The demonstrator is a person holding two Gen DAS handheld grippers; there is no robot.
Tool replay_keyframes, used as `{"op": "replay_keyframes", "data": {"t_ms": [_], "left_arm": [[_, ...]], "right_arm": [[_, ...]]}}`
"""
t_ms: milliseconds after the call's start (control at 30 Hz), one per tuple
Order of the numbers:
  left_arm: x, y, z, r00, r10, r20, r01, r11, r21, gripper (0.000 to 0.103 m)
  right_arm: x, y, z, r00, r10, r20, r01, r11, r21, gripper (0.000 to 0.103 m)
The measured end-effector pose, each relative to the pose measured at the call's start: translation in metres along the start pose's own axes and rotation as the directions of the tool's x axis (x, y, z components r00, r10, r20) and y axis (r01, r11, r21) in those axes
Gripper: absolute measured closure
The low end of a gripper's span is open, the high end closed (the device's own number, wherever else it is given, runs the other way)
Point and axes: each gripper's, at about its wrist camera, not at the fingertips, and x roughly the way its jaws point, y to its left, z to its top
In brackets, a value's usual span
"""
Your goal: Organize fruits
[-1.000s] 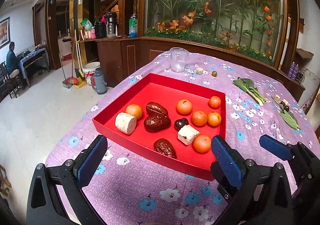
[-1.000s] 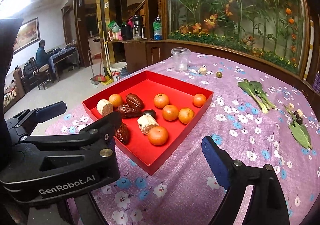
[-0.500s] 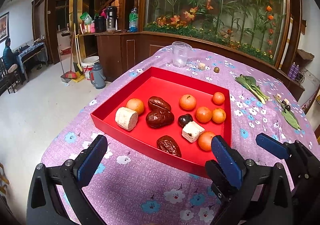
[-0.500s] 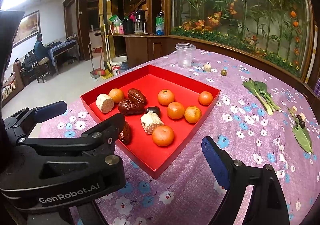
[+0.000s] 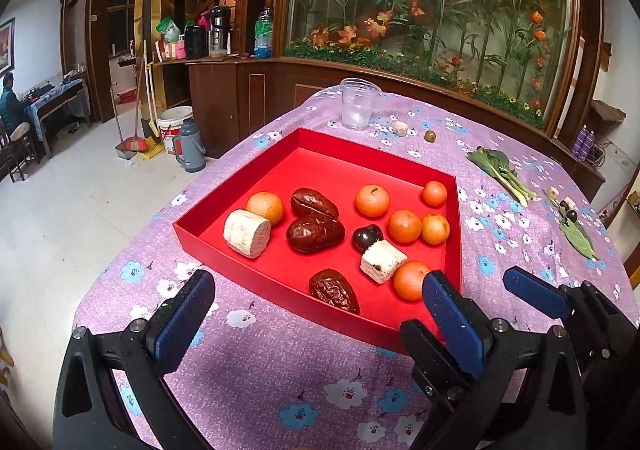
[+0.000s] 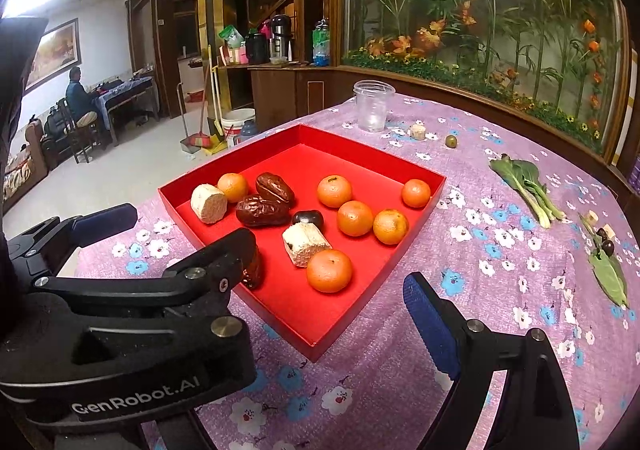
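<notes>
Evidently both tools are held back at the near edge of the desk (image 5: 280, 382), short of the red tray (image 5: 332, 165), which reads as a survey stance before any pick. The left gripper (image 5: 316, 310) has its fingers (image 5: 182, 320) spread wide with nothing between them. The right gripper (image 6: 332, 270) shows one blue pad to the right of the tray's near corner; its other finger is largely hidden behind the left tool's body, yet the gap looks wide and empty.

The fruit sits inside the tray, loosely mixed. Five mandarins (image 5: 404, 226) cluster toward the right side, and a sixth orange (image 5: 265, 207) lies at the left, touching a pale cylinder (image 5: 247, 233) that rests on its side, flat end facing the near-left. Three dates lie on their sides: the upper date (image 5: 314, 202) and the middle date (image 5: 315, 233) touch, long axes running roughly left to right; the near date (image 5: 334, 291) points diagonally toward the tray's near corner. A dark round fruit (image 5: 367, 237) touches a pale chunk (image 5: 383, 261).

Probably the sorting has not begun, since kinds are interleaved. Outside the tray stand a clear cup (image 5: 359, 103), a leafy green (image 5: 500, 171) and small scraps.
</notes>
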Motion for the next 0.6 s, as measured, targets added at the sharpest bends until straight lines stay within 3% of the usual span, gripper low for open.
{"op": "replay_keyframes", "data": {"t_ms": [600], "left_arm": [[-0.0043,-0.0015,0.0051,1.0,-0.004,-0.02,0.004,1.0,-0.011,0.0]], "right_arm": [[-0.0005,-0.002,0.0015,1.0,0.016,-0.007,-0.016,1.0,0.025,0.012]]}}
